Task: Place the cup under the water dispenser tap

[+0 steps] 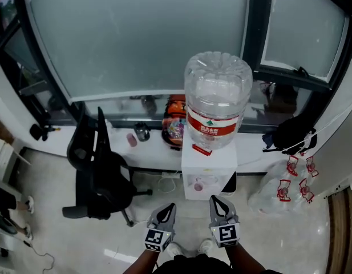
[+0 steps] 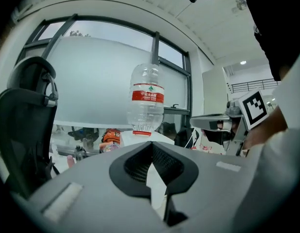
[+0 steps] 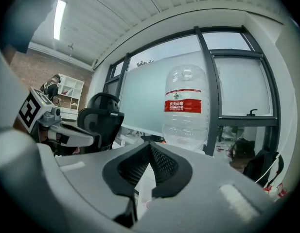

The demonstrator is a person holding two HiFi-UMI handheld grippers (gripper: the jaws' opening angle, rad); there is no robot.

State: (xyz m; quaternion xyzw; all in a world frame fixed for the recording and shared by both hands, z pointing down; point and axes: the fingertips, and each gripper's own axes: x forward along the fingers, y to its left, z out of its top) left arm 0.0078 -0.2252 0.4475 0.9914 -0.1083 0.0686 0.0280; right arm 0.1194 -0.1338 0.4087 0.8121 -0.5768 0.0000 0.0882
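Two tools are hovering side by side low in the head view. We are holding the left tool (image 1: 169, 209) and the right tool (image 1: 216, 203) level, each with its jaws closed tip to tip on nothing. Their matte grey shells are curving around black, ribbed pads, and each is carrying a cube of square markers.

Ahead of them the white, boxy water dispenser (image 1: 209, 165) is standing against the long white tabletop (image 1: 144, 156), bearing a big clear ribbed bottle (image 1: 218, 90) with a red label. In its front recess a small pale pink cup (image 1: 197, 185) is sitting, as far as we can tell, though it is too small for us to make out against the tap.

Glossy pale floor (image 1: 56, 196) is lying between us and the recess. A black mesh office chair (image 1: 98, 173) is standing to the left, apart from the dispenser. On the tabletop a small pink tumbler (image 1: 132, 140) and an orange bundle (image 1: 174, 121) are resting below frosted glass. To the right a black bag (image 1: 292, 133) is slumping above a crinkled plastic bag (image 1: 278, 193) printed in red.
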